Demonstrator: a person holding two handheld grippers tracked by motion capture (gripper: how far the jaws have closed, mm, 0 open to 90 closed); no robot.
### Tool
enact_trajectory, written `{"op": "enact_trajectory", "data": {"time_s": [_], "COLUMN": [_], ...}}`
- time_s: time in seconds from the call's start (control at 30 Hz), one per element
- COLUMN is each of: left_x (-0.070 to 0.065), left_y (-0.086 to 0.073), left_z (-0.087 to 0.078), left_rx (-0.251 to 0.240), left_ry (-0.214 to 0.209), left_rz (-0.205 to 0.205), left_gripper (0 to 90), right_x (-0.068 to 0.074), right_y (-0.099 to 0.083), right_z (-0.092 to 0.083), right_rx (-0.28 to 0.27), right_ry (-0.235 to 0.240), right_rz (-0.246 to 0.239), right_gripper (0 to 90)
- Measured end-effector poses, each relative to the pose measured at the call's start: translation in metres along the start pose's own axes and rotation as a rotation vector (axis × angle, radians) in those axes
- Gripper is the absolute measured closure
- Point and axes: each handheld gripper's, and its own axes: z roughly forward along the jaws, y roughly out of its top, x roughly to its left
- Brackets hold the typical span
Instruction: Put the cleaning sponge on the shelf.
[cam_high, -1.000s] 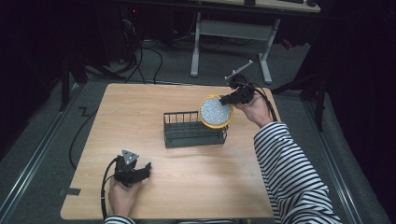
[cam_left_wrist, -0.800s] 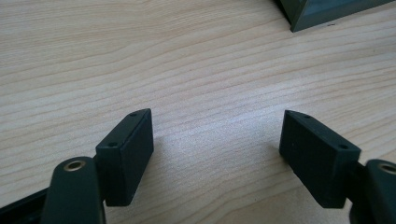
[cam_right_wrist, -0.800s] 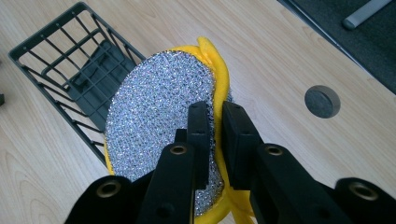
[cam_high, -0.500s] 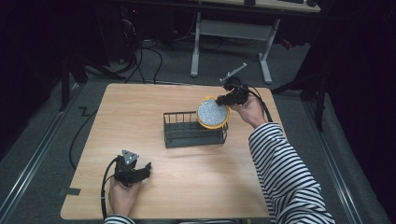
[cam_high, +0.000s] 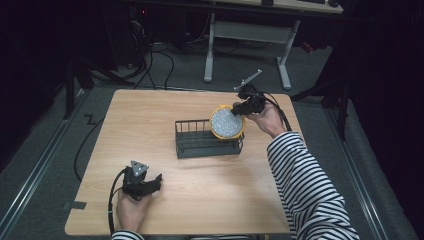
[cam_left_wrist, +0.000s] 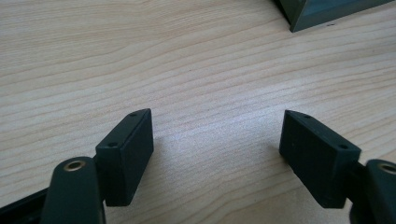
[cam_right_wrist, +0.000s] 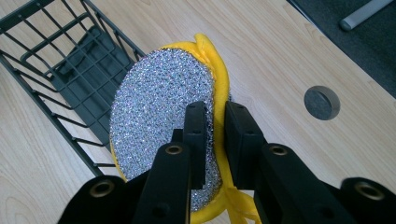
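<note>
A round scouring sponge with a glittery silver face and a yellow back hangs over the right end of a dark wire basket at the table's middle. My right gripper is shut on the sponge's edge; in the right gripper view the sponge stands on edge between the jaws of that gripper, above the basket. My left gripper rests near the table's front left, open. In the left gripper view the left gripper has bare wood between its jaws.
The wooden table has a round cable hole near its right edge. A corner of the basket shows in the left gripper view. A white desk frame stands on the floor behind the table.
My right gripper has carried the sponge slightly left and toward the far side, keeping it above the basket's right end. The left gripper has stayed still.
</note>
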Motion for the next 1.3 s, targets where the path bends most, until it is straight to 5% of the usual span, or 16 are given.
{"op": "enact_trajectory", "data": {"time_s": [0.57,0.87,1.07,1.3], "left_x": [0.0,0.0,-0.001,-0.001], "left_y": [0.0,0.0,0.0,0.0], "left_z": [0.0,0.0,0.0,0.0], "left_rx": [0.002,0.001,0.002,0.002], "left_ry": [0.0,-0.004,-0.012,-0.012], "left_rz": [0.003,0.005,0.007,0.008], "left_gripper": [26.6,27.0,27.1,27.0], "right_x": [0.001,0.003,0.005,0.002], "right_y": [-0.014,-0.016,-0.022,-0.035], "right_z": [0.014,0.015,0.012,-0.005], "right_rx": [0.014,0.018,-0.02,-0.08], "right_ry": [0.06,0.074,0.065,0.038], "right_rz": [0.038,0.058,0.114,0.159], "right_gripper": [75.2,65.0,49.7,48.6]}}
